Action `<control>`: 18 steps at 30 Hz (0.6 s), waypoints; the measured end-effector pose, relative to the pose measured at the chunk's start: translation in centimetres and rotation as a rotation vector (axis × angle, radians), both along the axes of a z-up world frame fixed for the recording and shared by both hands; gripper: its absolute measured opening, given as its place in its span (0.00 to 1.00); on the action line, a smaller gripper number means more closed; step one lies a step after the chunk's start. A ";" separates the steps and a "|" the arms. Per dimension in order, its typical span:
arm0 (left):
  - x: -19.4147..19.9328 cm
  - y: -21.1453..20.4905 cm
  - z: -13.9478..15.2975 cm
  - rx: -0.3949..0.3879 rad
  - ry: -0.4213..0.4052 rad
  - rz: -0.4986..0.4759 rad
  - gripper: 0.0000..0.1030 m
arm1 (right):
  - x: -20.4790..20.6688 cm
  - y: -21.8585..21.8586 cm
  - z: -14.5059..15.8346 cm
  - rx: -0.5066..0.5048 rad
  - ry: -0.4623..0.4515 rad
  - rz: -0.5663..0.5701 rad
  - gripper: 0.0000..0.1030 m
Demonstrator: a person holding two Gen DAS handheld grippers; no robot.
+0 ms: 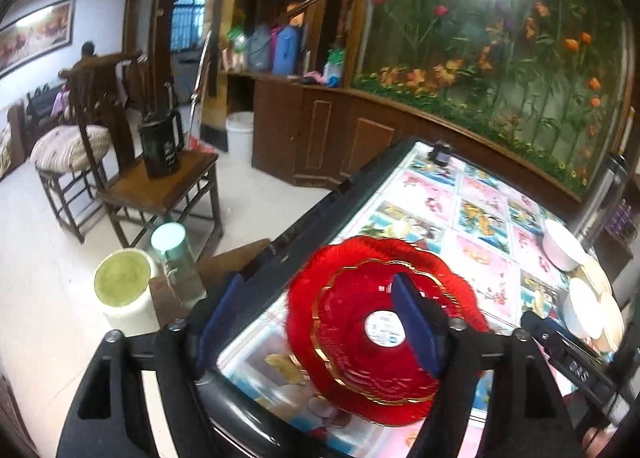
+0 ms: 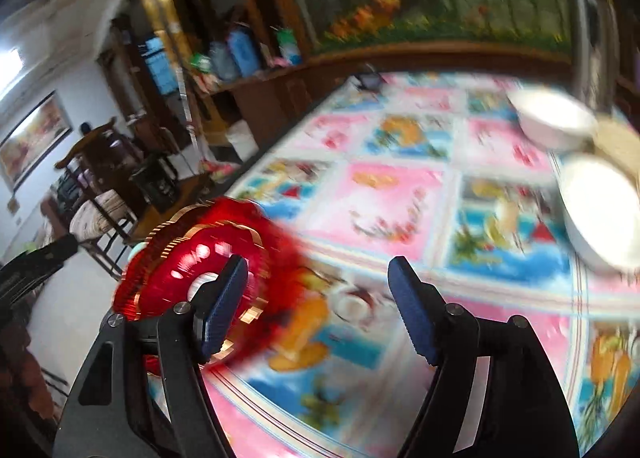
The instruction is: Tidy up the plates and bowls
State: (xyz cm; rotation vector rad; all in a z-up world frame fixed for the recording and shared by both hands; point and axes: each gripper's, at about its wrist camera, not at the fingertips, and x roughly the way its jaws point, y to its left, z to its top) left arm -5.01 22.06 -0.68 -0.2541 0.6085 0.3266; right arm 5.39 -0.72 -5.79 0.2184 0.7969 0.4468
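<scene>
**Red plates stacked at the near left; white bowls wait at the right**

Two red plates [image 1: 372, 334] sit nested, the smaller on the larger, near the left edge of the worktop [image 1: 440, 194]. In the left wrist view they fill the lower centre; in the right wrist view the same stack lies at about 9 o'clock. That part of the job looks done, as a judgement from how they lie.

The white bowls [image 1: 576, 286] are grouped at the far right of the worktop, at about 3 o'clock in the left view and 2 o'clock in the right view [image 2: 592, 202]. They sit close together and seem to overlap, with pale plates under or beside them; whether they are properly stacked I cannot tell through the blur. They are probably what is left to sort.

The left gripper [image 1: 316, 318] stands wide with nothing between its pads; its right finger [image 1: 412, 322] shows in front of the red stack, and contact with the plate cannot be ruled out.

The right gripper [image 2: 320, 310] is also wide and empty, over bare worktop between the red stack and the bowls.
</scene>
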 end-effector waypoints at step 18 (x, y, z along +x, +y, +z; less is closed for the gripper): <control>2.9 -16.9 -4.6 0.105 0.237 -0.491 0.76 | -3.1 -18.0 -2.4 0.259 0.014 -0.238 0.72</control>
